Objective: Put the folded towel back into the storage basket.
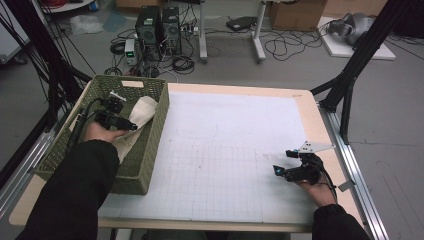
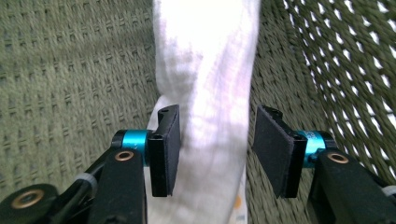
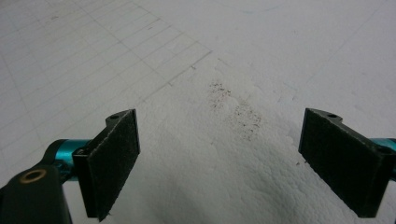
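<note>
My left gripper (image 2: 212,154) is inside the green basket (image 1: 150,155), which sits at the left end of the bench (image 1: 310,107). Its fingers (image 2: 166,149) are open. A white cloth (image 2: 205,93) runs between them. The cloth brushes the finger on one side, and there is a gap at the other finger, so the cloth is not squeezed.

From the high view, the cloth (image 1: 142,112) lies in the basket and leans up against the wall of the basket that is closest to the middle of the bench. My left gripper (image 1: 114,114) is just beside it, near the far end of the basket. My left hand (image 1: 100,132) and a dark sleeve (image 1: 75,195) reach in over the near part of the basket.

My right gripper (image 1: 287,162) is well apart from the basket, near the other end of the bench. It sits low over the white mat (image 1: 225,150) with its thin grid lines. Its fingers (image 3: 114,158) are wide open with nothing between them. Under them the mat (image 3: 224,154) has a small patch of dark specks (image 3: 238,112).
</note>
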